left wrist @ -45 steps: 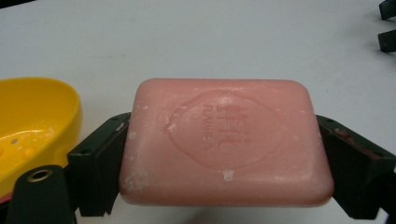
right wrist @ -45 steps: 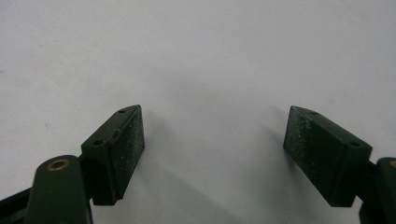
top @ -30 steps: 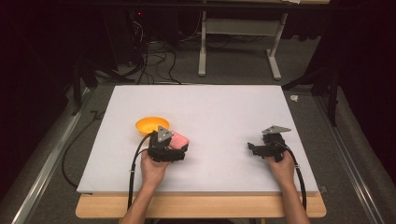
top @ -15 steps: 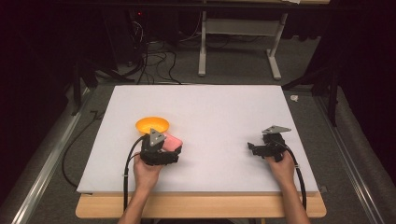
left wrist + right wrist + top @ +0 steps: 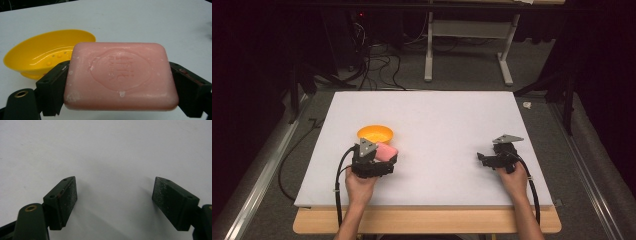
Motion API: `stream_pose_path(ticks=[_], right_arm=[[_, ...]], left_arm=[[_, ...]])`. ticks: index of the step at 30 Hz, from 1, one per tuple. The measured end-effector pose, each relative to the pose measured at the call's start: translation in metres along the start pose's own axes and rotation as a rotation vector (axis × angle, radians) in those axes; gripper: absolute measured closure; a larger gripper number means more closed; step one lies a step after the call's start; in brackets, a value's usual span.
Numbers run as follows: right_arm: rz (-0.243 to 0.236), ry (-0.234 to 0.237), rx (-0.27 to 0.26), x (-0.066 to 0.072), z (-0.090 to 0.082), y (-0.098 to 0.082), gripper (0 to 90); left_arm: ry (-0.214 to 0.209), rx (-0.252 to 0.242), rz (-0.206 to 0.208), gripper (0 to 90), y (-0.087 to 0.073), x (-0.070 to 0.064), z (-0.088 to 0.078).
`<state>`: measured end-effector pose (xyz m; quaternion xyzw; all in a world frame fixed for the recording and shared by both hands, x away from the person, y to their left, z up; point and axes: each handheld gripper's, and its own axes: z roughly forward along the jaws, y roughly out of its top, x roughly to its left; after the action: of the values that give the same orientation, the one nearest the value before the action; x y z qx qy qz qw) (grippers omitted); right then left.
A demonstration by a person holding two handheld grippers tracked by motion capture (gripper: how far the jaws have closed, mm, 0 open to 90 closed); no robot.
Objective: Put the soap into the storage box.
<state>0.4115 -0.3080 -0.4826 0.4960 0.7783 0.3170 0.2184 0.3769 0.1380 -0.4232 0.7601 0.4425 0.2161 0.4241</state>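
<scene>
A pink bar of soap [image 5: 121,76] with a stamped oval sits crosswise between the two black jaws of my left gripper [image 5: 120,85], which is shut on its short ends. In the high view the soap [image 5: 386,151] is held just in front of and to the right of a yellow soap dish [image 5: 375,134]. The dish [image 5: 47,53] is oval, with small bumps inside, and lies behind and left of the soap. My right gripper [image 5: 482,158] rests at the table's right side, pointing left. Its jaws stand wide apart over bare white board [image 5: 113,195].
The white board [image 5: 437,115] covers a wooden table [image 5: 427,222] whose front edge shows below it. Cables [image 5: 337,180] trail from both grippers over the near edge. Behind the board, on the floor, stand a grey table frame [image 5: 467,50] and loose cords.
My left gripper has carried the soap leftward and slightly away, closer to the yellow dish. The right gripper has stayed where it was.
</scene>
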Motion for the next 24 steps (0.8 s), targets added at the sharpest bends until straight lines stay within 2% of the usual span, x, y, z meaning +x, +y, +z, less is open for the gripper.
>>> stream_pose_path(ticks=[7,12,24], right_arm=[[0.000,0.000,0.000,0.000,0.000,0.000,21.0],[0.000,0.000,0.002,0.000,0.000,0.000,21.0],[0.000,-0.001,0.000,0.000,0.000,0.000,20.9]], left_arm=[[0.008,-0.011,-0.033,13.9,0.000,0.008,-0.005],[0.010,-0.016,-0.039,13.9,0.001,0.011,-0.005],[0.047,-0.011,-0.057,13.9,0.002,0.023,-0.006]])
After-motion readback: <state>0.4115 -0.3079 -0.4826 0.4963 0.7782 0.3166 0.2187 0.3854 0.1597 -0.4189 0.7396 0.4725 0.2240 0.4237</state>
